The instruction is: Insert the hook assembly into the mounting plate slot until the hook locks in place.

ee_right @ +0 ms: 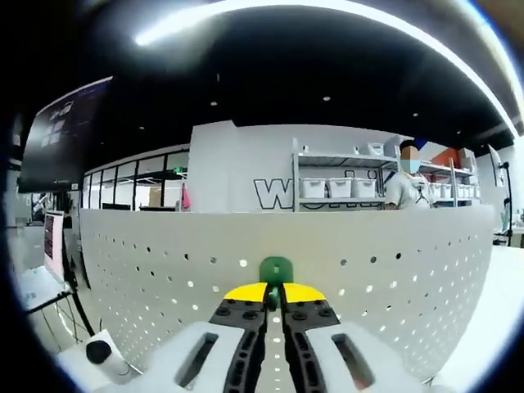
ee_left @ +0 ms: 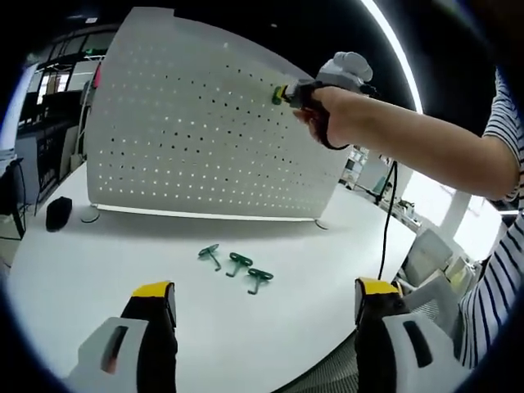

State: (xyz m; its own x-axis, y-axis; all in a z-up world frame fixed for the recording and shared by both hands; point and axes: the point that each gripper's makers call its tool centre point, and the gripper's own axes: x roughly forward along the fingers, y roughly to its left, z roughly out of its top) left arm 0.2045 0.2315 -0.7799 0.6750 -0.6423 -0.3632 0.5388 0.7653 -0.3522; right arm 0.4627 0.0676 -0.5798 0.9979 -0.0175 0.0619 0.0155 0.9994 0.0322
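Note:
A white perforated mounting plate stands upright on the white table. Three green hooks lie in a row on the table in front of it. My left gripper hovers open above the table's near edge, nothing between its yellow-tipped fingers. A person's hand holds my right gripper up against the plate's upper right area. In the right gripper view, my right gripper is shut on a green hook, which is pressed against the mounting plate.
A black object sits at the table's left side beside the plate's foot. A cable hangs from the right gripper toward the table's right edge. A chair stands beyond that edge. Shelves with white bins and a person stand behind the plate.

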